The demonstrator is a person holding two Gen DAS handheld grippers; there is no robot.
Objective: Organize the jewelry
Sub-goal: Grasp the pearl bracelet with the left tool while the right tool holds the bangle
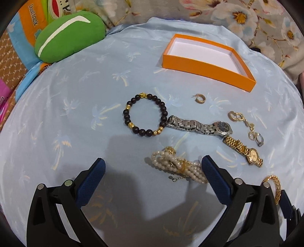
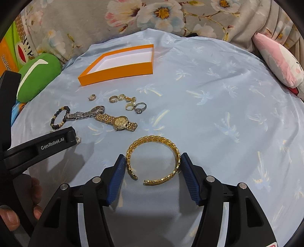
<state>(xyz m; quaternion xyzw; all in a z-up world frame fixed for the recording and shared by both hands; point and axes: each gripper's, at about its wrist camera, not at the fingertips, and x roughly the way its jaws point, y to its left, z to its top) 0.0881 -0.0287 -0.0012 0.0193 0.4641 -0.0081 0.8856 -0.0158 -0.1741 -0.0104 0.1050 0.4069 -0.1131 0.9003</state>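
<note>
An empty orange box (image 1: 207,65) with a white inside sits at the back of the light blue cloth; it also shows in the right wrist view (image 2: 115,73). My left gripper (image 1: 153,166) is open, low over the cloth, with a pearl bracelet (image 1: 178,168) lying by its right finger. A dark bead bracelet (image 1: 145,114), a silver watch (image 1: 199,126), a gold watch (image 1: 244,152) and small earrings and rings (image 1: 247,127) lie ahead. My right gripper (image 2: 153,163) stands around a gold cuff bangle (image 2: 153,159) on the cloth, its pads at the bangle's two sides.
A green cushion (image 1: 68,36) lies at the back left. A pink and white plush (image 2: 279,64) lies at the back right. Flowered fabric (image 2: 152,17) rises behind the cloth. The left gripper's body (image 2: 38,148) shows at the left of the right wrist view.
</note>
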